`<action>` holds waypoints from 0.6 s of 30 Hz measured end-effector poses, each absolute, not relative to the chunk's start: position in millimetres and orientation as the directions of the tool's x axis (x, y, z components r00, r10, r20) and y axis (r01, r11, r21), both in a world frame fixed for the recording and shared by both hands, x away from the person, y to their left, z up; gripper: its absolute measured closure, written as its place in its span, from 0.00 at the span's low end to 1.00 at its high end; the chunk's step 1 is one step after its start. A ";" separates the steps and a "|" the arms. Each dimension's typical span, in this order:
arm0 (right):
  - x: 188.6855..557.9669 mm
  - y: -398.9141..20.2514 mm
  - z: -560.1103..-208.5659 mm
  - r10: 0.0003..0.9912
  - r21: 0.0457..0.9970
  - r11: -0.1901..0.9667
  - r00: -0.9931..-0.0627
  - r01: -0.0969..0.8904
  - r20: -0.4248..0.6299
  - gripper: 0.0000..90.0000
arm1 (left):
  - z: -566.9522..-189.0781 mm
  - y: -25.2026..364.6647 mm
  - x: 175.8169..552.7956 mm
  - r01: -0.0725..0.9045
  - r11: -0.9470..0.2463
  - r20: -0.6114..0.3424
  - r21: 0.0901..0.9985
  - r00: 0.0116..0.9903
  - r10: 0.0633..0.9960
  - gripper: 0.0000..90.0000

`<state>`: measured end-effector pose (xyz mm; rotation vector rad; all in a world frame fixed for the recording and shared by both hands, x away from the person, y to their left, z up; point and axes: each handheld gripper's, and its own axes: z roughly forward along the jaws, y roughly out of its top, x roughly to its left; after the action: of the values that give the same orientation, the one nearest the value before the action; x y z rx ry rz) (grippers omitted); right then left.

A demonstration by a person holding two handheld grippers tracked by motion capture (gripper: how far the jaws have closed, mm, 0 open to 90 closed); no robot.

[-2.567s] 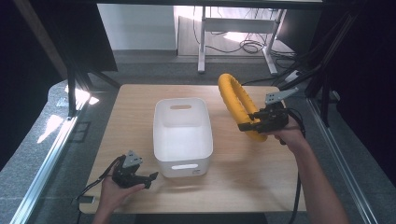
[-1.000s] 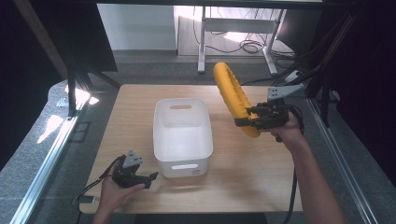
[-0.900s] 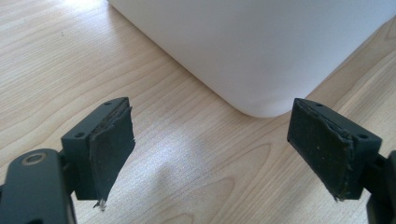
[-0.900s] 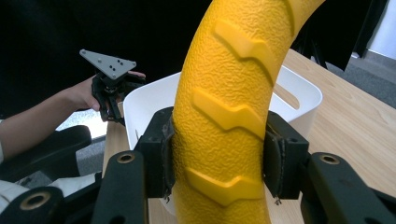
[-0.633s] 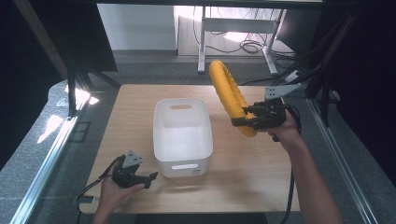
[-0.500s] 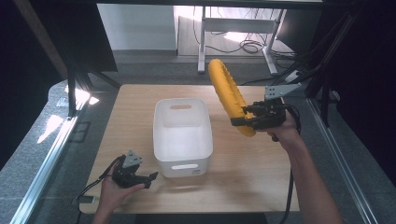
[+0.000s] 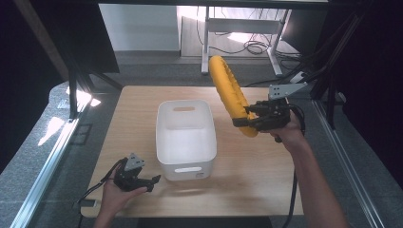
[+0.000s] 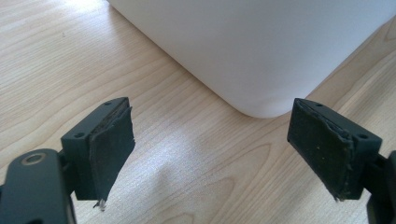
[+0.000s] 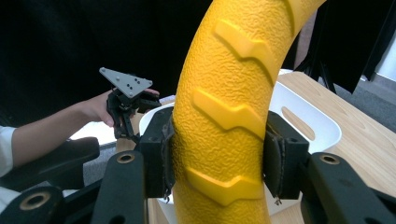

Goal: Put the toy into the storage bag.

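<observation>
The right gripper [image 7: 251, 119] was clamped on the yellow ring [image 7: 230, 95], both pads pressed against its ridged band; the ring was held upright above the wooden table [image 7: 266, 166], just right of the white bin [image 7: 186, 156]; the left gripper [image 7: 153, 180] rested beside the bin's near corner, jaws apart with nothing between them.

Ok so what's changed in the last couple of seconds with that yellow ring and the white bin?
The right gripper, shut on the yellow ring throughout, has carried it a little left toward the white bin and tipped it, so its upper end now leans farther over the bin's far right corner. The left gripper has stayed open and resting on the table by the bin's near left corner. The bin has not moved.
</observation>
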<state>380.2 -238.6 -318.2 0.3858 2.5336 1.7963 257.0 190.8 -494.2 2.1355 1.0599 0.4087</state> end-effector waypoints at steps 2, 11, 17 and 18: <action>379.2 -236.9 -316.8 0.203 0.932 0.310 -0.971 0.188 0.128 0.57 | -494.0 191.0 257.0 0.565 -0.413 -0.029 0.714 0.614 0.789 0.16; 376.1 -228.7 -308.8 0.183 0.939 0.302 -0.977 0.165 0.113 0.57 | -493.7 188.3 256.8 0.560 -0.423 -0.018 0.712 0.617 0.787 0.16; 374.4 -220.6 -302.0 0.166 0.943 0.298 -0.981 0.148 0.101 0.57 | -493.2 188.8 256.6 0.558 -0.419 -0.020 0.716 0.617 0.787 0.16; 374.2 -219.4 -301.2 0.164 0.943 0.299 -0.982 0.145 0.098 0.57 | -493.2 188.8 256.6 0.558 -0.419 -0.020 0.716 0.617 0.787 0.16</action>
<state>374.2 -219.4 -301.2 0.2992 2.5187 1.8255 256.6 188.8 -493.2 2.1377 1.0517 0.4179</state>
